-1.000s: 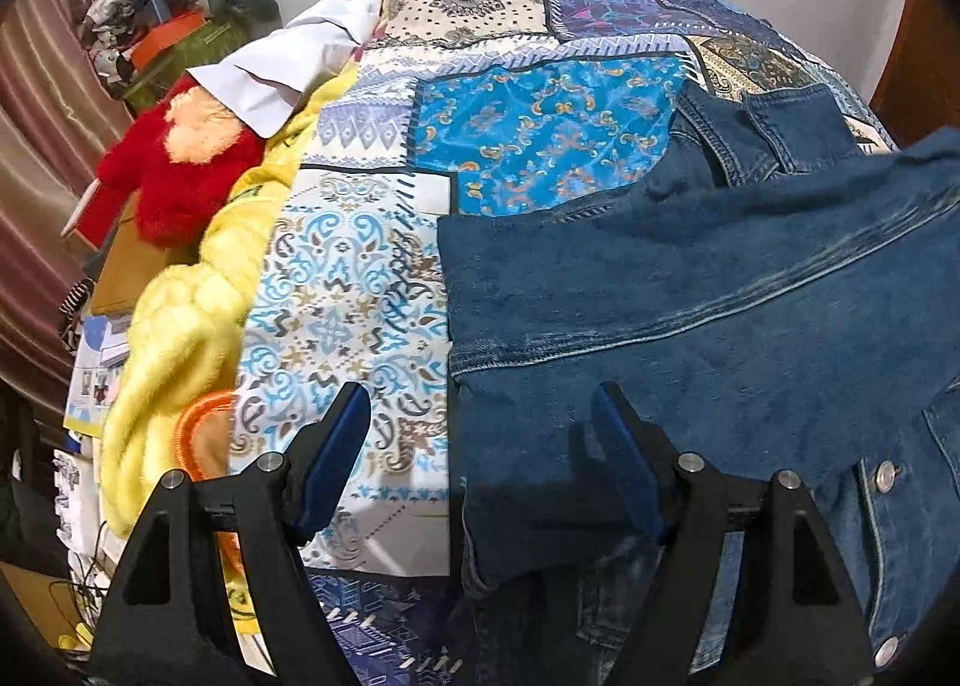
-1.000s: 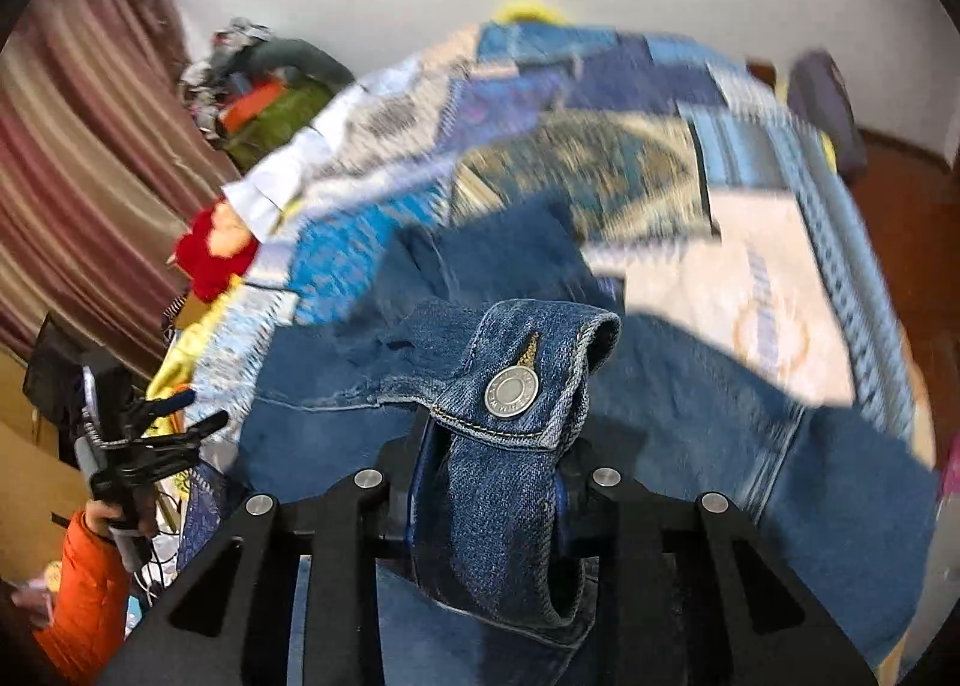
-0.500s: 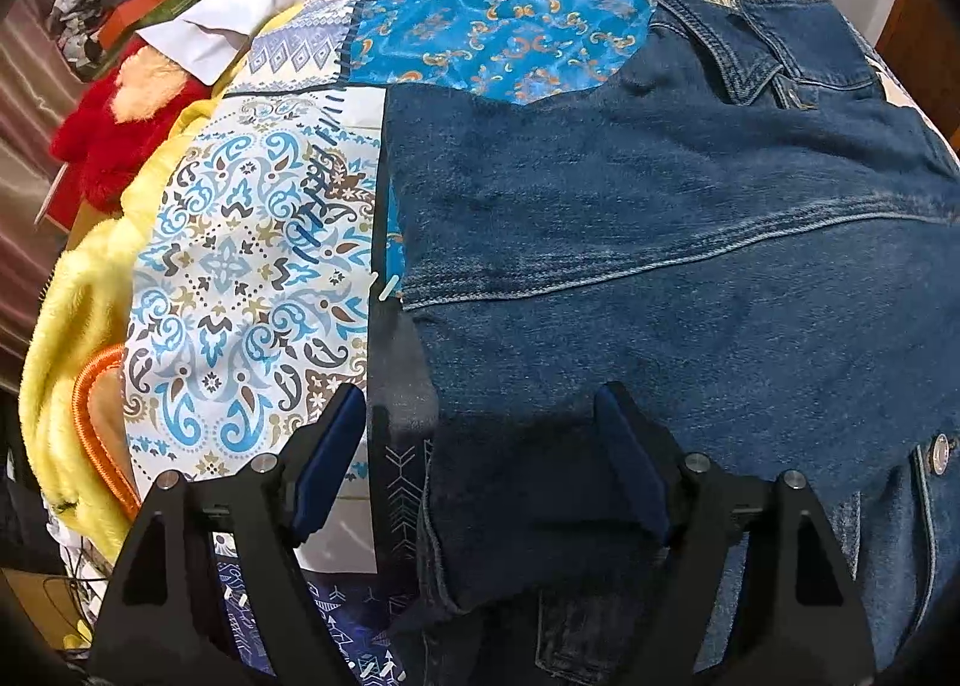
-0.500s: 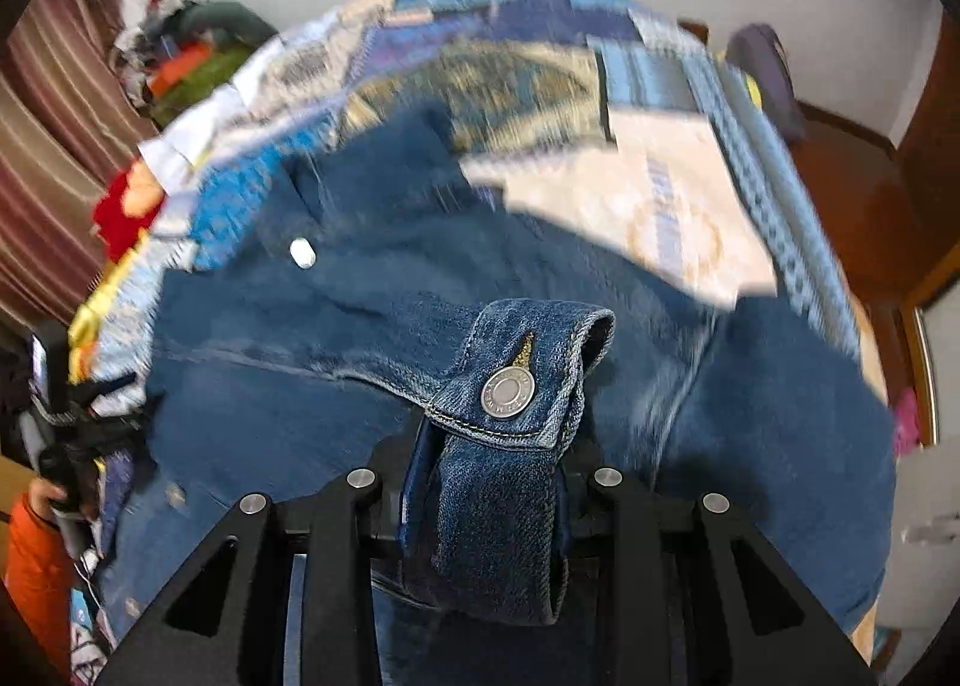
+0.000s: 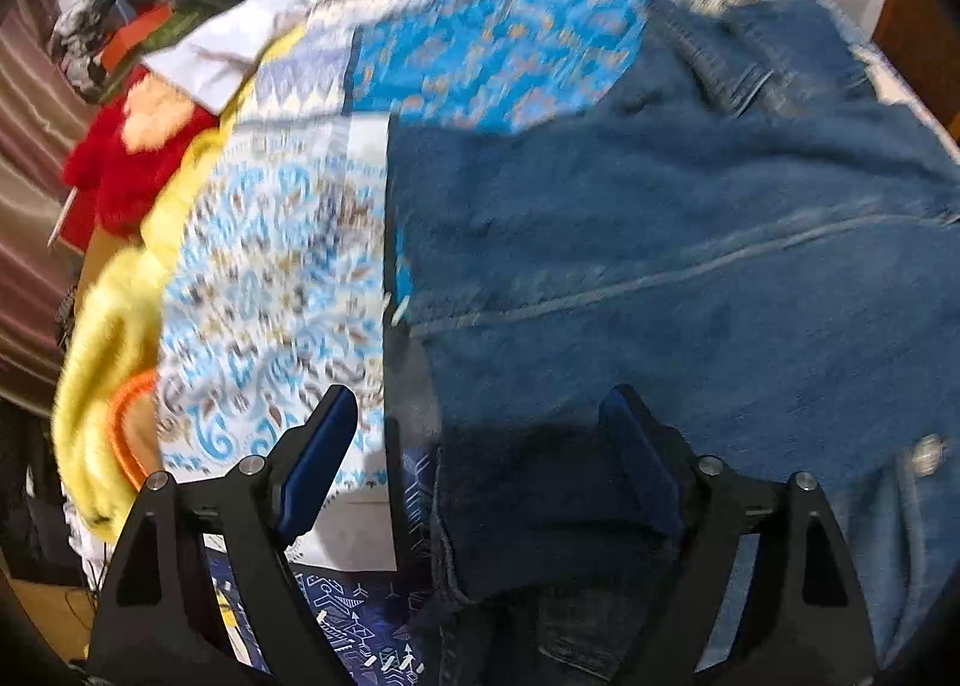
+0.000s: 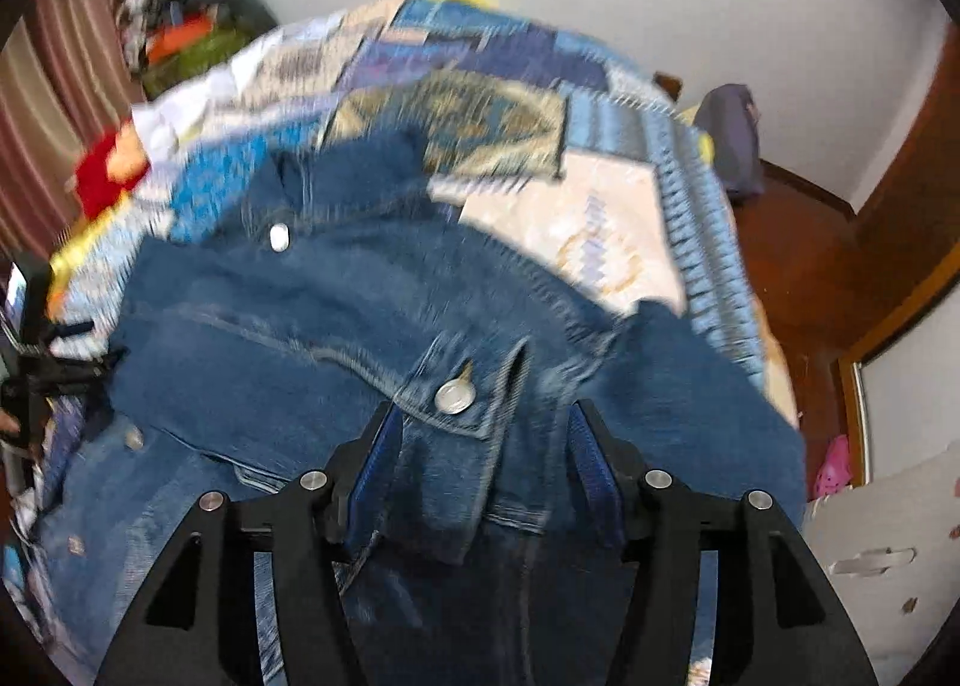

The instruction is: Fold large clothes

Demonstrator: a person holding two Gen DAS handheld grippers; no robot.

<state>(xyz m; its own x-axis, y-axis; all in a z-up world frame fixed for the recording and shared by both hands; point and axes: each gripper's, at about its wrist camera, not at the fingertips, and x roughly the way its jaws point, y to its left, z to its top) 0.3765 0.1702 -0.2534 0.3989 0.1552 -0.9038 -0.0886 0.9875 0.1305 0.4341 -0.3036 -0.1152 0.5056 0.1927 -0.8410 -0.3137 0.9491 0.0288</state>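
Observation:
A blue denim jacket (image 5: 660, 242) lies spread on a patchwork bedspread (image 5: 282, 266). It also fills the right wrist view (image 6: 336, 314). My left gripper (image 5: 480, 446) is open and hovers over the jacket's left edge, with nothing between the pads. My right gripper (image 6: 486, 446) is open. The buttoned sleeve cuff (image 6: 462, 404) lies between its fingers, resting on the jacket. The left gripper shows at the left edge of the right wrist view (image 6: 48, 362).
A yellow blanket (image 5: 114, 338), a red plush toy (image 5: 120, 170) and a clutter pile (image 5: 138, 20) lie along the bed's left side. A brown curtain (image 6: 54, 104) hangs at left. A wooden floor (image 6: 798, 260) and door frame (image 6: 912, 194) are on the right.
My right gripper has opened and let go of the cuff, which now lies on the jacket. The left gripper has stayed open and drawn back a little from the bed.

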